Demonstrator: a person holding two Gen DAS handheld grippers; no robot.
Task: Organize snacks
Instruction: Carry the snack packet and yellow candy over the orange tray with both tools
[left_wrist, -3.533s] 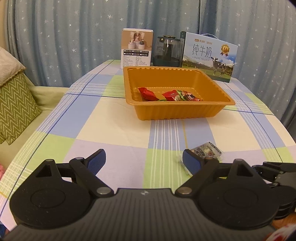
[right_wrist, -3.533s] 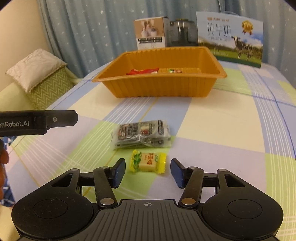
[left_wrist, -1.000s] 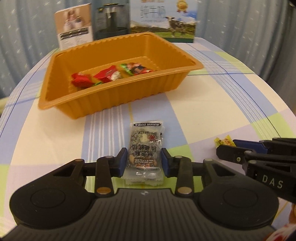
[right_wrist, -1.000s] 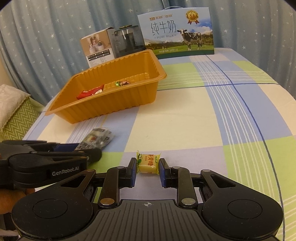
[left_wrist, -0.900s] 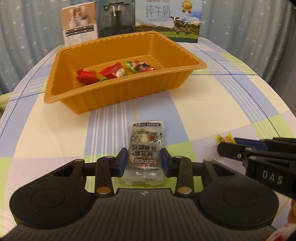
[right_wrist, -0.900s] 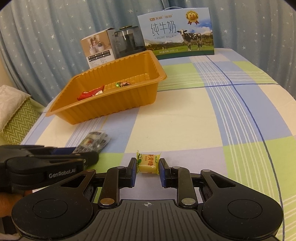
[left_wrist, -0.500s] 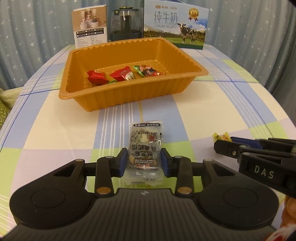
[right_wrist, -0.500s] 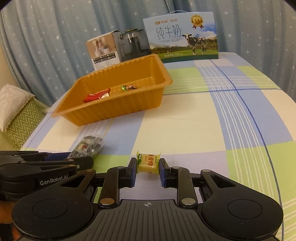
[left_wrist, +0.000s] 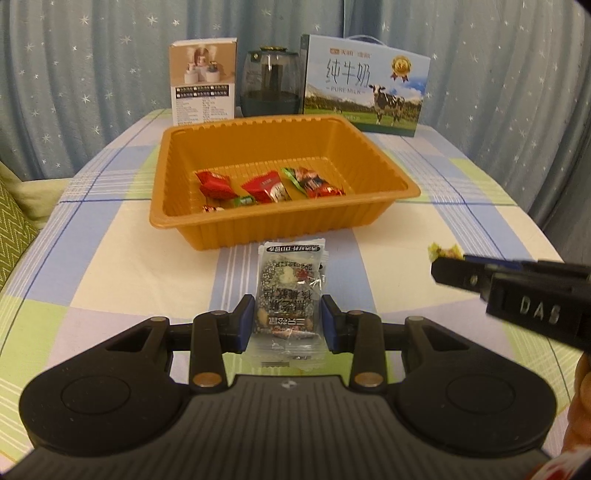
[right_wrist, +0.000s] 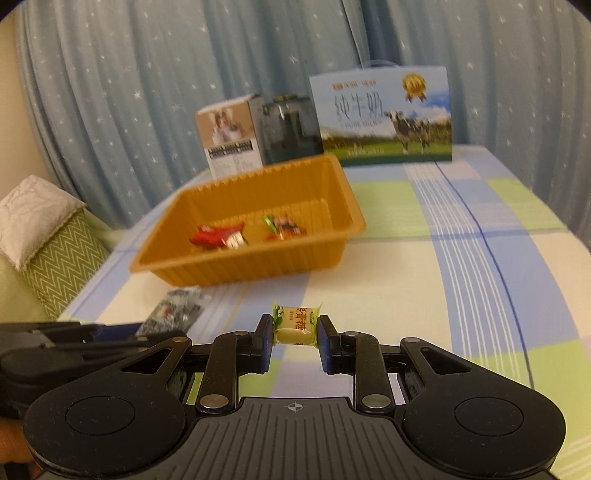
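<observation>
My left gripper (left_wrist: 288, 320) is shut on a clear packet of dark nut bar (left_wrist: 290, 295), held above the checked tablecloth just short of the orange tray (left_wrist: 384, 173). My right gripper (right_wrist: 293, 331) is shut on a small yellow-green wrapped candy (right_wrist: 295, 326), also lifted off the cloth. The orange tray (right_wrist: 343, 192) holds several red and green wrapped sweets (left_wrist: 266, 186). In the left wrist view the right gripper (left_wrist: 448, 263) pokes in from the right with the candy's end (left_wrist: 443, 252) showing. The left gripper (right_wrist: 118, 334) and its packet (right_wrist: 173, 308) appear low left in the right wrist view.
Behind the tray stand a white product box (left_wrist: 203, 79), a dark glass jar (left_wrist: 269, 85) and a blue milk carton box (left_wrist: 364, 83). Starred blue curtains hang behind. A green zigzag cushion (right_wrist: 59, 258) and a pale pillow (right_wrist: 29, 218) lie left of the table.
Both grippers have risen with their snacks, so the tray interior and the boxes behind show more fully. The jaws have kept their grips.
</observation>
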